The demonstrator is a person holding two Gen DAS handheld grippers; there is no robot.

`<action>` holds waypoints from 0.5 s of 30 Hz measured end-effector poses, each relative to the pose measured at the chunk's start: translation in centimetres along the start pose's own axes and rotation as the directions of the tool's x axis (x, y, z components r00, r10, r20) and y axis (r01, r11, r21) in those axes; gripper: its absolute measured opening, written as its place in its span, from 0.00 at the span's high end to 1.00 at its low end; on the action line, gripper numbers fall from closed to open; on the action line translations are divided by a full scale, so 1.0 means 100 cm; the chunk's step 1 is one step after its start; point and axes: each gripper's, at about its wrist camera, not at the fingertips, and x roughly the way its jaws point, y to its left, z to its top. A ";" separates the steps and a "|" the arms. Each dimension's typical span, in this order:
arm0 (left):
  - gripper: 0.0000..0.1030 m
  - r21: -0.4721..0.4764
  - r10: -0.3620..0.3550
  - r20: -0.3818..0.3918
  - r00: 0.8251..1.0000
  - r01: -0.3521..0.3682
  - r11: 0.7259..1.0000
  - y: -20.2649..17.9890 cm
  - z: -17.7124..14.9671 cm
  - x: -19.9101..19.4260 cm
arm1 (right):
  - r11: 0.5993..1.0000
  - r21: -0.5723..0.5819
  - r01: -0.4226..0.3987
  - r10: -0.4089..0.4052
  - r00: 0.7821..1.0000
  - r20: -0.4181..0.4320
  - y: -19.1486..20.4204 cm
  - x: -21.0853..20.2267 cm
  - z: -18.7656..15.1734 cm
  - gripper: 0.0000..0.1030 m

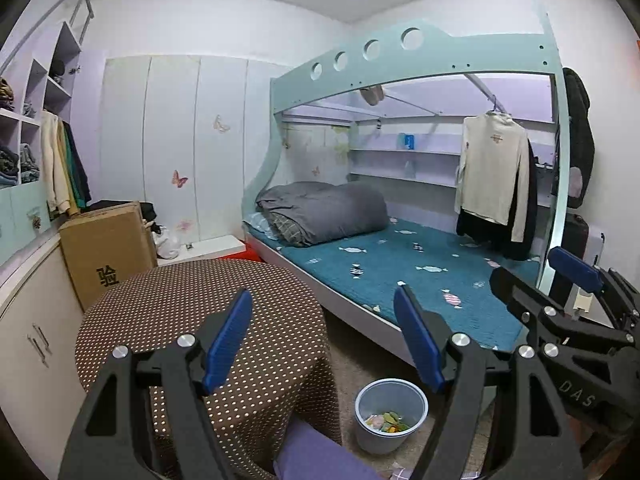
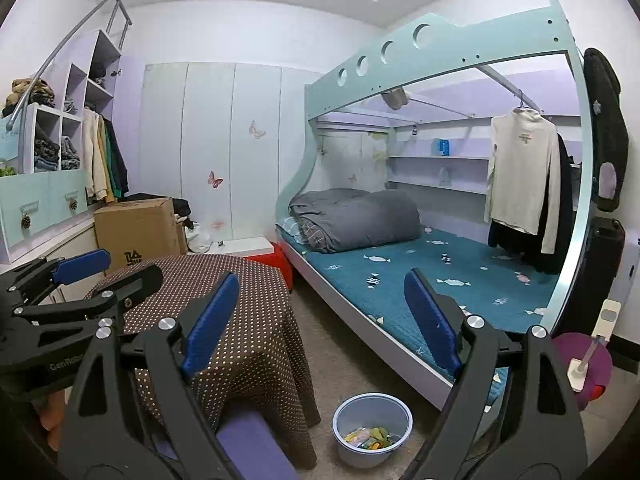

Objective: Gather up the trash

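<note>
Trash (image 1: 388,424) of mixed colours is seen lying in the bottom of a pale bin (image 1: 390,394) on the floor, between a table (image 1: 192,312) under a dotted brown cloth and a bed (image 1: 408,276). Both grippers are held above it, jaws wide, nothing between them: the left gripper (image 1: 324,340) nearer the table, the right gripper (image 2: 320,320) beside it.

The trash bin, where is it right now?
The trash bin sits on the floor low in both wrist views, between the polka-dot covered table on its left and the lower bunk bed on its right, with colourful wrappers inside.
</note>
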 end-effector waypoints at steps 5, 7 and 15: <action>0.30 0.005 0.031 -0.001 1.000 -0.031 0.999 0.006 -0.007 -0.004 | 1.000 0.001 -0.012 0.012 1.000 -0.024 0.008 0.002 -0.007 0.19; 0.30 -0.010 0.029 -0.012 1.000 -0.029 1.000 0.010 -0.009 -0.004 | 1.000 0.008 -0.025 0.025 0.999 -0.033 0.009 0.003 -0.008 0.19; 0.24 -0.015 0.048 -0.004 0.999 -0.048 0.999 0.015 -0.010 -0.003 | 1.000 0.002 -0.017 0.017 0.999 -0.037 0.013 0.003 -0.009 0.19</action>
